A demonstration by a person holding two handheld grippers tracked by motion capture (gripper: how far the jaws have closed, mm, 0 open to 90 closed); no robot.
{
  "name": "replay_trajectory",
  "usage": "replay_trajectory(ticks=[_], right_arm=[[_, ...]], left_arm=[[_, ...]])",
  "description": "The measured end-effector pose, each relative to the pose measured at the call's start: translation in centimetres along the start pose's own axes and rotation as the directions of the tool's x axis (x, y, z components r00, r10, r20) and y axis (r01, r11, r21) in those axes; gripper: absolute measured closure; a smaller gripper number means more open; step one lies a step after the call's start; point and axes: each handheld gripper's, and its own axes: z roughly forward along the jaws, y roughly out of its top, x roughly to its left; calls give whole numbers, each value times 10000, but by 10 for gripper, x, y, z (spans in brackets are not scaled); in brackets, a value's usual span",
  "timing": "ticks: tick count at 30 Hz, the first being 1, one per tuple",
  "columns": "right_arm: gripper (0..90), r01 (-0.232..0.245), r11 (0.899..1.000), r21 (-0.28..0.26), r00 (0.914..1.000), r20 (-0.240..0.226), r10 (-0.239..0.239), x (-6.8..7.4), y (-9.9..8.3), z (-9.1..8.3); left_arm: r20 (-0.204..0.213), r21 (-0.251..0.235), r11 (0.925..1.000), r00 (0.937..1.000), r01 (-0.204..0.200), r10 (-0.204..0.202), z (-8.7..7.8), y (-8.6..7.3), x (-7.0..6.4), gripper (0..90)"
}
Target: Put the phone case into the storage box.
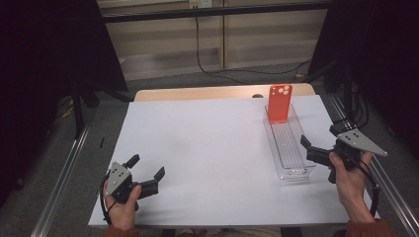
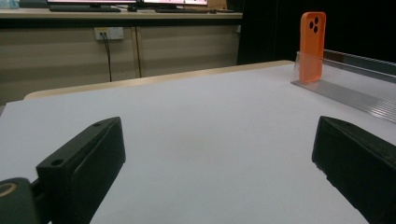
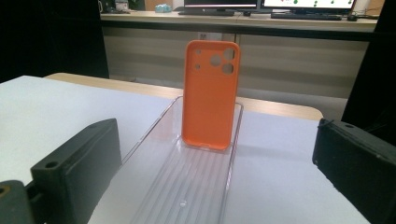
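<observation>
Jaws: left gripper and right gripper spread wide, holding nothing.
Phone case: orange, upright at far end of clear tray, right side.
Right gripper view: camera cut-outs plain.

A wooden table carries a white sheet, with 1 clear tray on its right side.

light: even, from above, table sheet bright | surround: dark at both sides | shadows: soft, faint under tray | glare: mild on tray walls | focus: high view slightly soft; near jaws blurred in both gripper views
</observation>
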Motion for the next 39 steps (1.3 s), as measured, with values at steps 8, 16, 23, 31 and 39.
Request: replay_trajectory(ticks=[8,16,23,31,39], right_arm=[[0,0,10000,-54,10000,-23,0,5,-9,-16],[0,76,9997,-248,10000,21,-76,9,-19,-32],[0,3,9999,-145,10000,68,-2,9,-36,-42],[5,-40,9999,-93,9998,193,42,10,-47,-53],[0,-181,9998,-18,9994,279,181,11,-57,-61]], left_arm=[[-64,-17,10000,10000,38,-38,-1,0,-1,27],[-98,-24,10000,10000,3,-3,-2,0,-1,25],[-115,-21,10000,9999,0,0,-6,0,-1,25],[-174,-53,10000,9998,-18,17,-10,-1,-1,25],[-332,-3,10000,9994,5,-5,-13,-2,1,25]])
